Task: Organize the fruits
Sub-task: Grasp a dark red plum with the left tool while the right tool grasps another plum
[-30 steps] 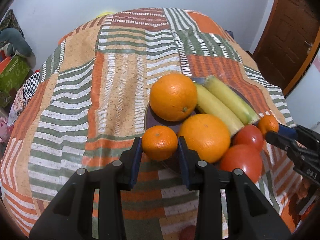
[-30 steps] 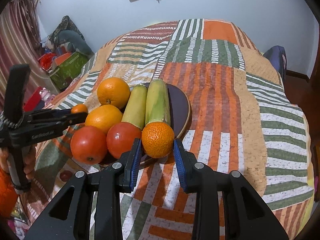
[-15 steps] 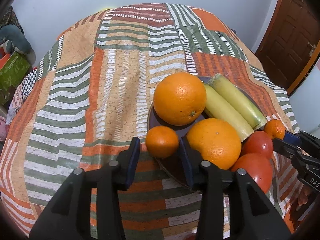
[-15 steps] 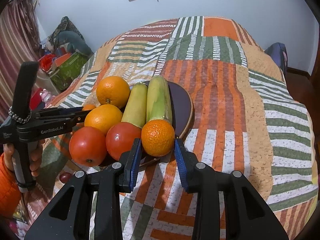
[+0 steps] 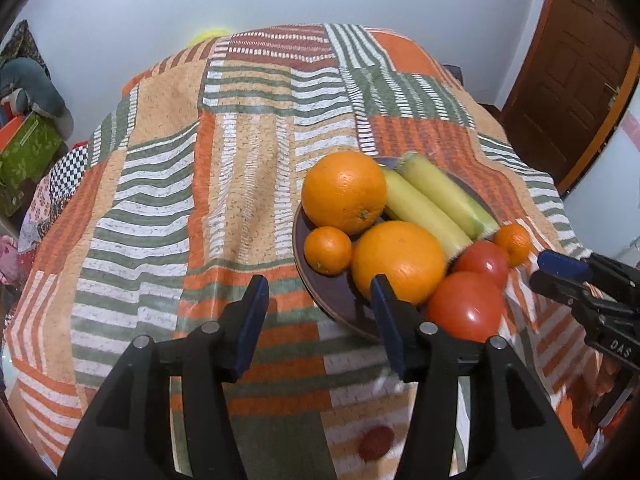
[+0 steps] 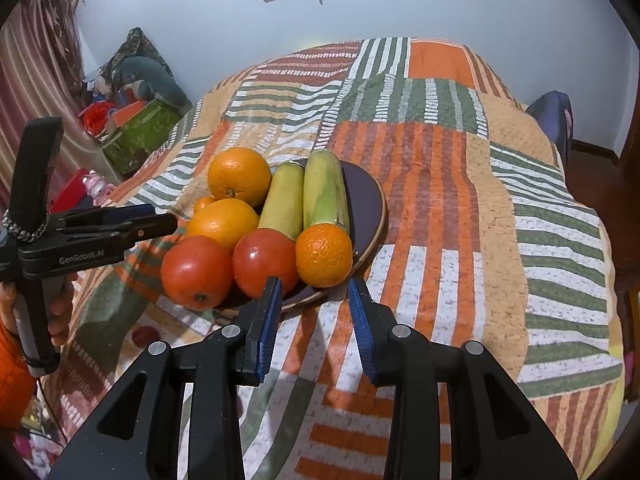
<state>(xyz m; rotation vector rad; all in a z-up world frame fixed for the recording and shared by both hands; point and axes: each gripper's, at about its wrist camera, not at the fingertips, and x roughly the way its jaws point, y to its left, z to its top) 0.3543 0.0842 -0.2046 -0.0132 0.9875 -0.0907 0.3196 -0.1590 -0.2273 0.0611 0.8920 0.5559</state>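
A dark round plate point(image 5: 340, 304) point(image 6: 366, 200) on the patchwork cloth holds two large oranges point(image 5: 343, 192) point(image 6: 239, 176), two yellow-green corn cobs point(image 5: 428, 210) point(image 6: 324, 190), two red tomatoes point(image 5: 464, 306) point(image 6: 197, 272) and two small tangerines. My left gripper point(image 5: 318, 286) is open and empty, just short of the left tangerine point(image 5: 328, 250). My right gripper point(image 6: 314, 290) is open and empty, just short of the right tangerine point(image 6: 324, 256). Each gripper also shows in the other's view, the right gripper point(image 5: 560, 268) and the left gripper point(image 6: 156, 220).
The striped patchwork cloth point(image 5: 200, 200) covers the whole table and hangs over its edges. A small red ball point(image 5: 376, 442) lies below the table's near edge. A green box point(image 6: 140, 136) and clutter stand at the left; a brown door point(image 5: 580, 60) is at the right.
Both grippers have opened and let go of their tangerines, which now rest on the plate's rim. Both grippers have drawn back a little from the plate.
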